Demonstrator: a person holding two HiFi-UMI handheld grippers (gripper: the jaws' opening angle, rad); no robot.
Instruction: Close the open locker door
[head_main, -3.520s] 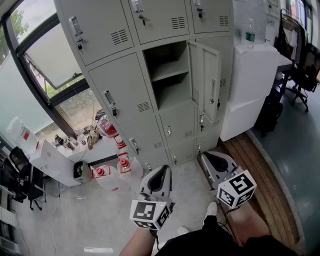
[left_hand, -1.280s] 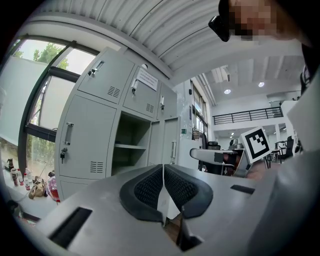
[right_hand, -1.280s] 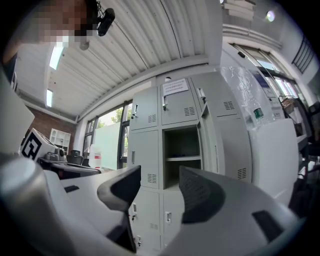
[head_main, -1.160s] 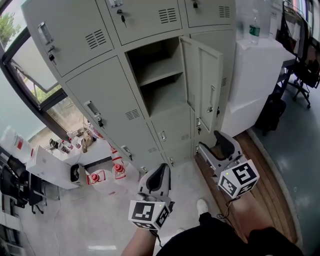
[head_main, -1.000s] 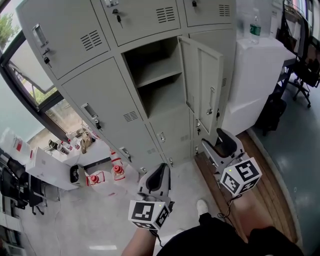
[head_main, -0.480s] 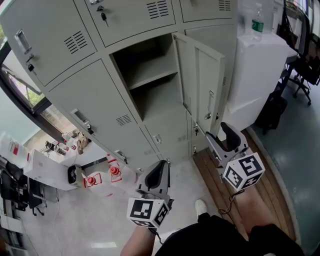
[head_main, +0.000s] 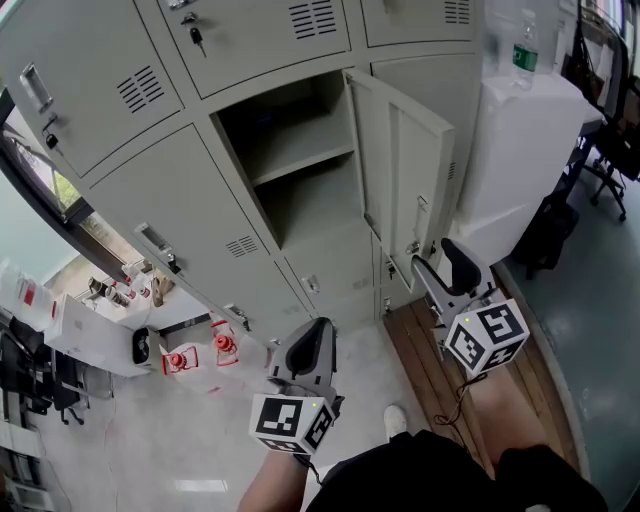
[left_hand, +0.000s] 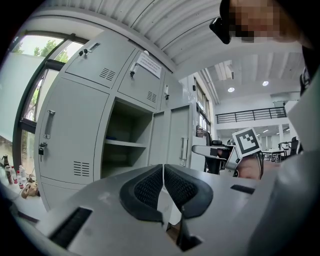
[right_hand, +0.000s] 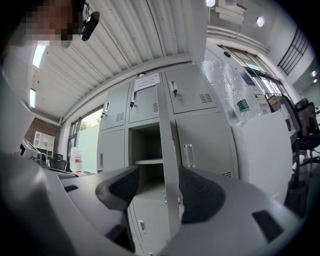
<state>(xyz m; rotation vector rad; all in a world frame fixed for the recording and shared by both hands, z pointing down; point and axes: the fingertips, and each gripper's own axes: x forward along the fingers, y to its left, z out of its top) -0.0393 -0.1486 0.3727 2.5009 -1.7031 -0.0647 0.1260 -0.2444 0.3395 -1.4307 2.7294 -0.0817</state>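
Your right gripper (right_hand: 159, 189): dark ribbed pads held wide apart, nothing between them. Pale grey metal locker door (right_hand: 167, 150): open, seen edge-on through the gap, beyond your jaws. Open compartment: one shelf (right_hand: 148, 161). Clear plastic bottle with green label (right_hand: 234, 100): upright on a white cabinet (right_hand: 262, 150), right of the lockers.
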